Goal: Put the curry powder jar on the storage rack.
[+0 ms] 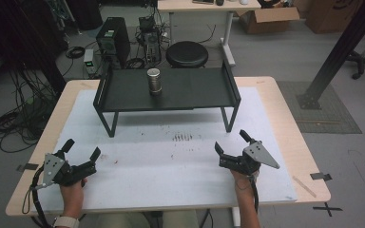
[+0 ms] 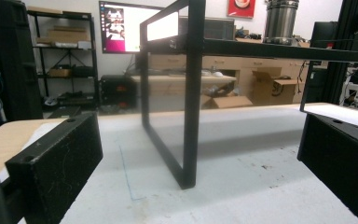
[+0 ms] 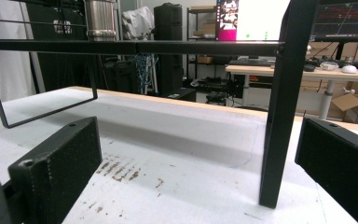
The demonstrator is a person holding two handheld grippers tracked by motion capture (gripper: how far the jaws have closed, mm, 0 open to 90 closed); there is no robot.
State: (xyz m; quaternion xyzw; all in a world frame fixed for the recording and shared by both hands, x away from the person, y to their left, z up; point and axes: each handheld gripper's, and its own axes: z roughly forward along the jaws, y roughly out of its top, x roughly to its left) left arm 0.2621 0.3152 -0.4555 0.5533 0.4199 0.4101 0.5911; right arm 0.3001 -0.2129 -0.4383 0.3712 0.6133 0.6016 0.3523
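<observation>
A steel cup (image 1: 154, 80) stands upright on the black raised shelf (image 1: 204, 90) at the back of the table. In the left gripper view the cup (image 2: 281, 21) shows above the shelf's edge (image 2: 279, 50), and in the right gripper view the cup (image 3: 99, 19) stands over the shelf rail (image 3: 135, 46). My left gripper (image 1: 81, 151) rests low at the table's front left, open, nothing between its jaws. My right gripper (image 1: 232, 141) sits at the front right, also open and empty. Both point toward the shelf.
A white mat (image 1: 171, 156) covers the wooden table, with brown smudges (image 1: 182, 137) near the middle. The shelf's black legs (image 2: 191, 116) (image 3: 279, 121) stand ahead of each gripper. Behind the table are a black stool (image 1: 187, 53), computers and cables on the floor.
</observation>
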